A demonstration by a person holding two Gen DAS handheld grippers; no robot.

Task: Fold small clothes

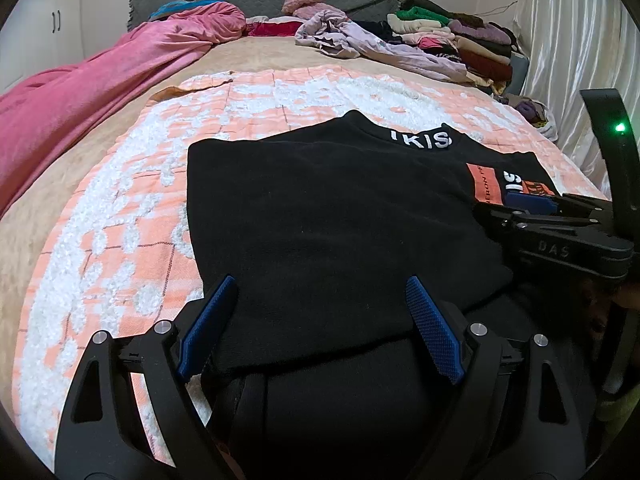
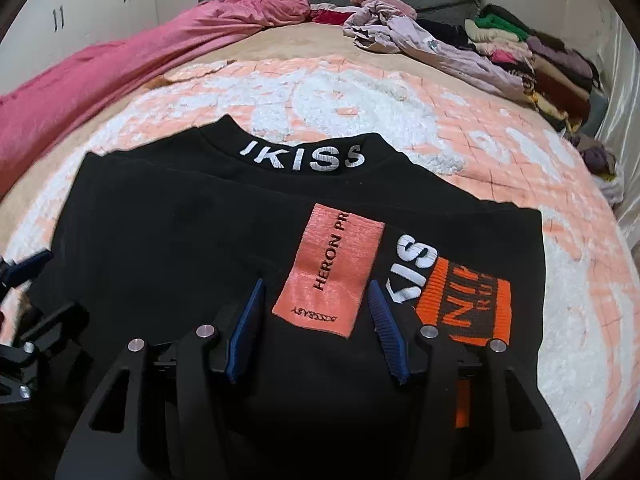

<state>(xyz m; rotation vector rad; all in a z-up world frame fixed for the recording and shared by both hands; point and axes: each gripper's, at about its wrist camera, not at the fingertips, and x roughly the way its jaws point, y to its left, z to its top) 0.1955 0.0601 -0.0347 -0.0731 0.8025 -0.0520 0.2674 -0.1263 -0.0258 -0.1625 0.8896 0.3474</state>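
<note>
Black sweatshirt (image 2: 168, 240), partly folded, flat on the orange-and-white blanket (image 2: 460, 128). Nearest, left gripper (image 1: 320, 320) over its near hem, jaws spread wide, grasping nothing; blue ribbed pads (image 1: 434, 328) either side of bare black cloth. Right gripper (image 2: 316, 328) likewise released, straddling a salmon patch (image 2: 332, 272) reading "HERON PR", with smaller mirrored lettering at its near end. Just right of that patch, white "KIS" beside an orange knit cuff (image 2: 468, 304), letters "NIR" legible. Beyond, at the collar (image 2: 304, 156), white "IKISS". Behind the sweatshirt, a pink blanket (image 1: 88, 92) to the left, a lilac garment (image 1: 360, 40) and stacked folded clothes (image 1: 460, 36) to the right.
</note>
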